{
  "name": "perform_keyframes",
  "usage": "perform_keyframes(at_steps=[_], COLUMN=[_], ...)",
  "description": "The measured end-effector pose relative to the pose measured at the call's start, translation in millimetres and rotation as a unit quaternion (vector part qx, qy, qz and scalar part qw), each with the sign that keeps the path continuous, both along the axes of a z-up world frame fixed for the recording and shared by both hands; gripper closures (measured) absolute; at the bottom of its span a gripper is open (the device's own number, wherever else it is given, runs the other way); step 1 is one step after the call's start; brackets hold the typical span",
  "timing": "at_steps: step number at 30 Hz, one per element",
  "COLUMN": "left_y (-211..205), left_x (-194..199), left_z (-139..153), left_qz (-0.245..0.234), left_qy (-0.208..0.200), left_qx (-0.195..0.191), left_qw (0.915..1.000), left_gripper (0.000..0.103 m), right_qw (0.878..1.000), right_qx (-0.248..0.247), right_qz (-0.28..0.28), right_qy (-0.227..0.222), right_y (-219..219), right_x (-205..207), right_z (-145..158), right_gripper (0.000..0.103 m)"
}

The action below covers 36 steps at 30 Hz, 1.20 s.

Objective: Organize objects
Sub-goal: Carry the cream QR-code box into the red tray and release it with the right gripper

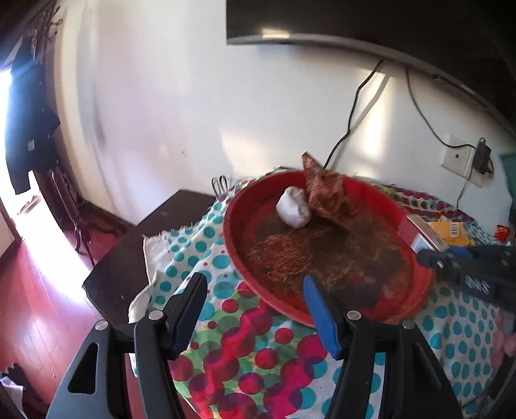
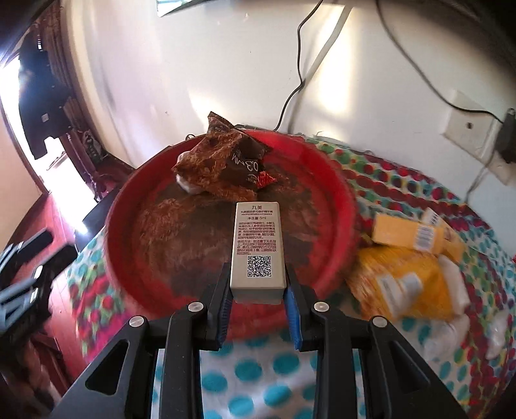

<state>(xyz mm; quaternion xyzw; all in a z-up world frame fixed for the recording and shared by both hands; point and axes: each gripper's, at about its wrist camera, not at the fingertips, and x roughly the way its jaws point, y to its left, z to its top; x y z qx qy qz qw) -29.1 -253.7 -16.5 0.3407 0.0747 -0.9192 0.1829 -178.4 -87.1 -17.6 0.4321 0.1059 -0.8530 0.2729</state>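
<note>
A round red tray (image 1: pixel 416 291) (image 2: pixel 335 225) sits on a dotted cloth (image 1: pixel 251 354). In it lie a brown snack packet (image 1: pixel 325 190) (image 2: pixel 222 161) and a small white wrapped item (image 1: pixel 293 206) (image 2: pixel 185 185). My right gripper (image 2: pixel 258 283) is shut on a grey-white carton with a QR code (image 2: pixel 258 248), held over the tray's near side; it also shows at the tray's right rim in the left wrist view (image 1: pixel 425 235). My left gripper (image 1: pixel 254 299) is open and empty, just short of the tray's near rim.
Yellow boxes (image 2: pixel 416 235) and a yellow packet (image 2: pixel 403 280) lie on the cloth right of the tray, with white wrapped items (image 2: pixel 451 280). A dark table (image 1: pixel 138 238) stands left. Wall socket (image 1: pixel 458 158), cables and a TV (image 1: pixel 354 22) are behind.
</note>
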Motion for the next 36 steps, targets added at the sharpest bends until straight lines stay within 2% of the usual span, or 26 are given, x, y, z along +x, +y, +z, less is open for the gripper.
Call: perform_keyframes(at_steps=[3, 8, 11, 21, 24, 25, 27, 32, 36], left_y=[-3, -1, -2, -4, -4, -4, -4, -5, 2], left_x=[-3, -4, -8, -12, -14, -14, -15, -15, -14], left_z=[-6, -10, -15, -22, -25, -26, -26, -27, -26], left_qz=[-0.005, -0.005, -0.004, -0.003, -0.003, -0.001, 0.002, 0.005, 0.002], left_qy=[-0.01, -0.017, -0.022, -0.034, -0.043, -0.045, -0.047, -0.048, -0.047], left_qx=[0.011, 0.0, 0.007, 0.012, 0.01, 0.007, 0.002, 0.002, -0.008], left_qw=[0.9999, 0.9998, 0.9997, 0.9993, 0.999, 0.9989, 0.9989, 0.9989, 0.9989], left_gripper=[0.039, 0.039, 0.039, 0.039, 0.039, 0.039, 0.039, 0.039, 0.039], right_qw=[0.999, 0.998, 0.997, 0.995, 0.994, 0.994, 0.995, 0.998, 0.998], right_qx=[0.007, 0.028, 0.031, 0.061, 0.067, 0.069, 0.07, 0.036, 0.003], right_qz=[-0.025, -0.053, -0.065, -0.072, -0.07, -0.07, -0.068, -0.06, -0.062], right_qy=[-0.022, -0.026, -0.035, -0.04, -0.041, -0.037, -0.026, -0.009, 0.012], right_y=[-17, -34, -40, -53, -55, -55, -51, -20, 28], right_x=[-29, -79, -102, -139, -141, -140, -133, -98, -60], right_z=[-12, -22, -27, -47, -51, -51, -47, -25, -4], right_gripper=[0.075, 0.075, 0.075, 0.075, 0.073, 0.064, 0.053, 0.053, 0.053])
